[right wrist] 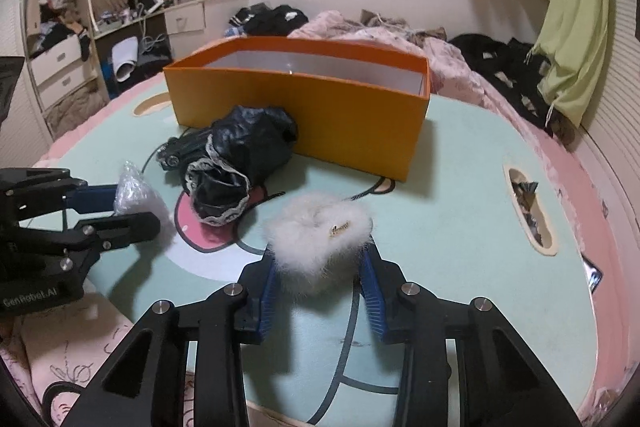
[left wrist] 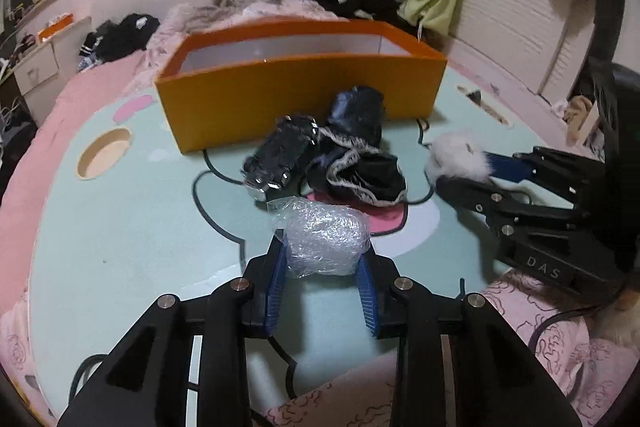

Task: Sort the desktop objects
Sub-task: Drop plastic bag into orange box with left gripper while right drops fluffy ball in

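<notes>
Now your left gripper pinches the bubble-wrap bundle, your right gripper the white fluffy pouch; next, lift both into the orange box.

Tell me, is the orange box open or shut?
Open: the orange box has no lid, and its pale inside walls show.

both wrist views look forward and down, close over the mint table, facing the orange box. left view sits left of the box's middle, right view right; both share box and table.
</notes>
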